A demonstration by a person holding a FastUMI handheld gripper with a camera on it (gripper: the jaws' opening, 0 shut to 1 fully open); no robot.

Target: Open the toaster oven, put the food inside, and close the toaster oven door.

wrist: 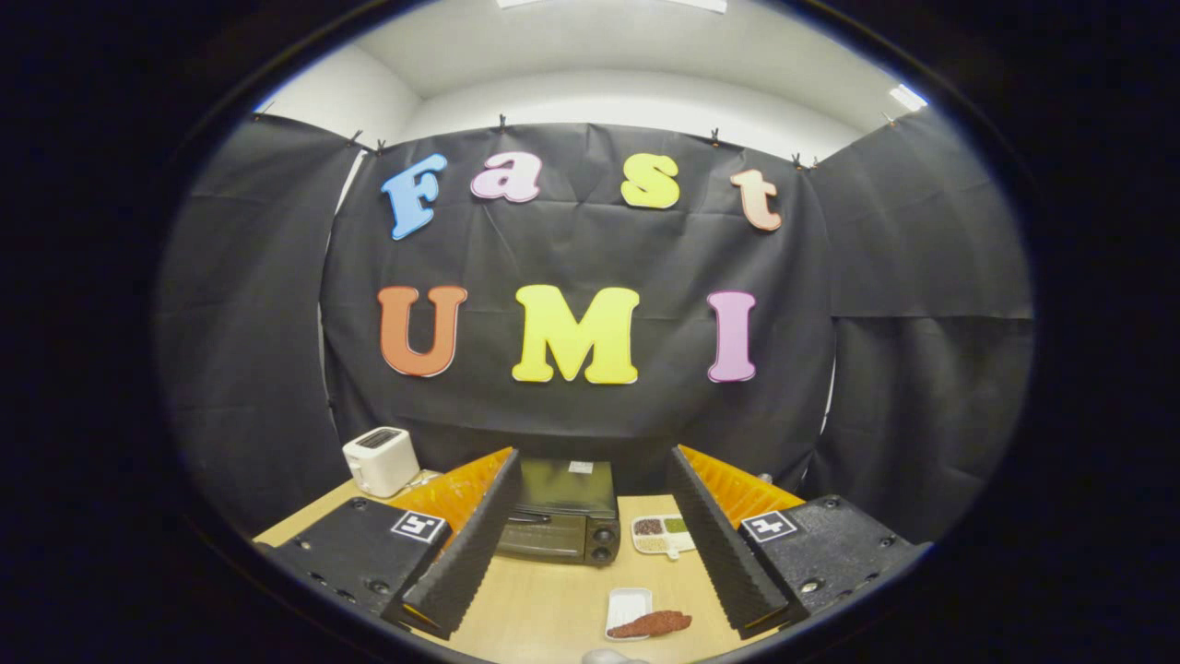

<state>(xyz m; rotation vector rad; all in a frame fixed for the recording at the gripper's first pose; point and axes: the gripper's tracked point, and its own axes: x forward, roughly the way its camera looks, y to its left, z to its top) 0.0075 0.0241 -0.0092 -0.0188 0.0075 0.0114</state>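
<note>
Jaws spread wide and holding nothing: your gripper (590,553) hangs above the table (553,609), so nothing is done yet. Beyond the fingers, the toaster oven (558,524) sits toward the table's far edge with its door closed. Near the front edge, the food (651,624) lies on a small white tray (625,606). Opening, loading and closing all remain.

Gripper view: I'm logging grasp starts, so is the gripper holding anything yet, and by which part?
Nothing is held. The gripper is open, its fingers spread apart above the table, with the closed toaster oven beyond them.
</note>
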